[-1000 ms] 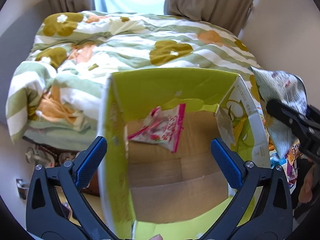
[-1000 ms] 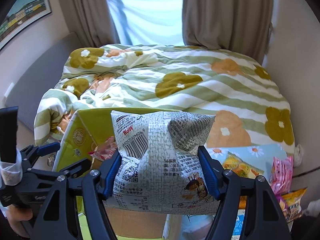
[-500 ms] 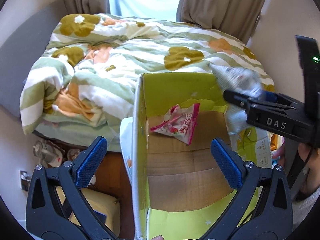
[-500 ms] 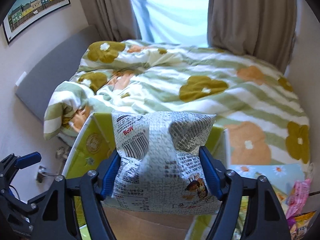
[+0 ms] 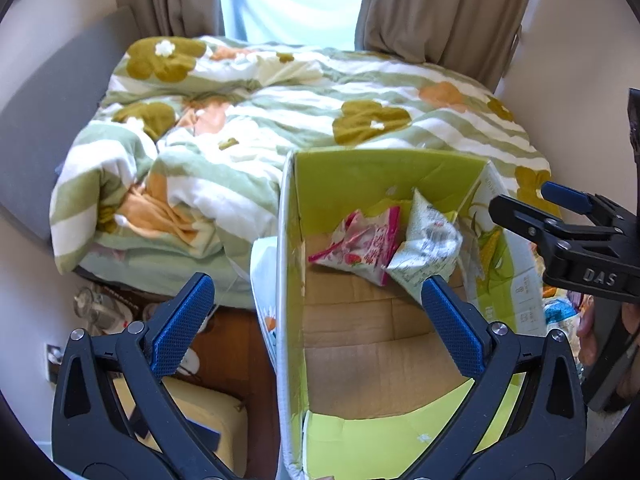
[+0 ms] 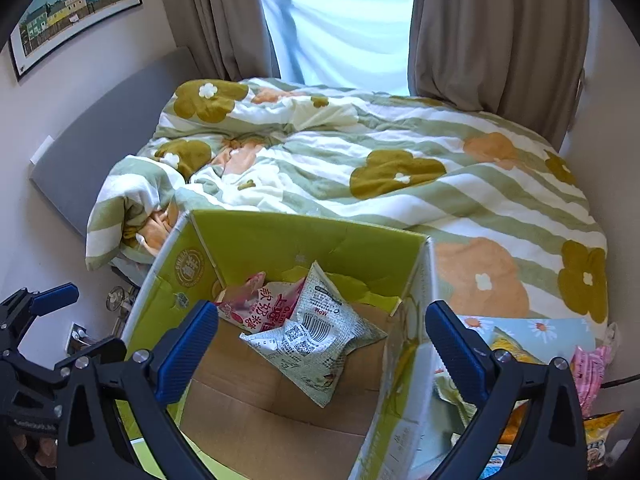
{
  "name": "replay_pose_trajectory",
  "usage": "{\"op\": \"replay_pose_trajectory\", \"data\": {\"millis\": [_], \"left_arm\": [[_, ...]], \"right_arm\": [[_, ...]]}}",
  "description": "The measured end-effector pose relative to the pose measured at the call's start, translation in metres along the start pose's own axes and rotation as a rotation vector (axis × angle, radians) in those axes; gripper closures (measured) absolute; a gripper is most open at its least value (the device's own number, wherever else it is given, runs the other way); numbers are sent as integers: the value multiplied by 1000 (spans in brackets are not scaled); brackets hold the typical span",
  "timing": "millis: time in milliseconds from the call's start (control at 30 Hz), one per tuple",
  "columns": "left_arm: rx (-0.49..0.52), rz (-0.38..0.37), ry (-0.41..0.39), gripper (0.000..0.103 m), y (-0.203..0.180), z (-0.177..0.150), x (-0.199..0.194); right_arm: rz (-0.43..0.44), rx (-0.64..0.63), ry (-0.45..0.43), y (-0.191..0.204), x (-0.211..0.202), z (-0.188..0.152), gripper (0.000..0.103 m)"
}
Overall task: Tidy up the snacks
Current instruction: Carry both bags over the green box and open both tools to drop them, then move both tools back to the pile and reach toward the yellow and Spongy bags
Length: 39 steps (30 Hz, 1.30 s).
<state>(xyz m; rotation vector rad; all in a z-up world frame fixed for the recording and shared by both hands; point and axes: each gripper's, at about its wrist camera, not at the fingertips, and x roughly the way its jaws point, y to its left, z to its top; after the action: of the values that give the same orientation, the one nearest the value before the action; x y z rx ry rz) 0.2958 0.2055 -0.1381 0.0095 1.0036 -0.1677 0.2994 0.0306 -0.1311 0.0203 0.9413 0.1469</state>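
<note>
An open green cardboard box [image 5: 384,168] [image 6: 304,240] stands at the foot of the bed. Inside it lie a pink snack bag [image 5: 360,244] [image 6: 256,308] and a grey-white printed snack bag [image 5: 428,248] [image 6: 320,336] leaning against it. My left gripper [image 5: 316,320] is open and empty over the box's left wall. My right gripper [image 6: 320,344] is open and empty above the box; it also shows in the left wrist view [image 5: 560,224] at the box's right side.
More snack bags [image 6: 588,364] lie on a pale blue cloth to the right of the box. A bed with a flowered green-striped duvet [image 6: 400,168] fills the back. A small fan [image 5: 92,308] and a yellow cushion [image 5: 212,416] are on the floor at the left.
My right gripper moved over the box, opened and let go of the grey-white bag, which now lies in the box beside the pink bag. The left gripper shifted left a little.
</note>
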Motion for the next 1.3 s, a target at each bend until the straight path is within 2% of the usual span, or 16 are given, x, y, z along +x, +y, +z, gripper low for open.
{"op": "replay_pose_trajectory", "data": {"millis": [200,400,600,700,833,967,1100,1200,1300], "left_arm": [[21,17,-66,0,-22,2,-42],[23,46,-143,0,-59,-16,-90],[-11,14,-190,0,-106,-46,-125],[-2,-1,-198,0,-139,-61,-136],[17,-26,-216,0,-184,-84,-148],[41,-60,-204,0,-226,-108,-149],[90,-102,-159,0,-266,-130,-137],[154,-151,-111,0,-294,-150,-121],[236,-167,-50,0,-316,-168,-98]], "right_arm": [[-7,12,-51,-7,-43,0,0],[15,44,-93,-29,-97,-15,0],[27,26,-132,-64,-153,-44,0],[1,41,-176,-88,-183,-65,0],[-29,67,-189,-126,-216,-94,0],[-52,95,-184,-166,-240,-129,0],[-69,117,-161,-197,-251,-158,0],[-79,150,-140,-221,-256,-182,0],[-101,189,-111,-243,-256,-205,0]]}}
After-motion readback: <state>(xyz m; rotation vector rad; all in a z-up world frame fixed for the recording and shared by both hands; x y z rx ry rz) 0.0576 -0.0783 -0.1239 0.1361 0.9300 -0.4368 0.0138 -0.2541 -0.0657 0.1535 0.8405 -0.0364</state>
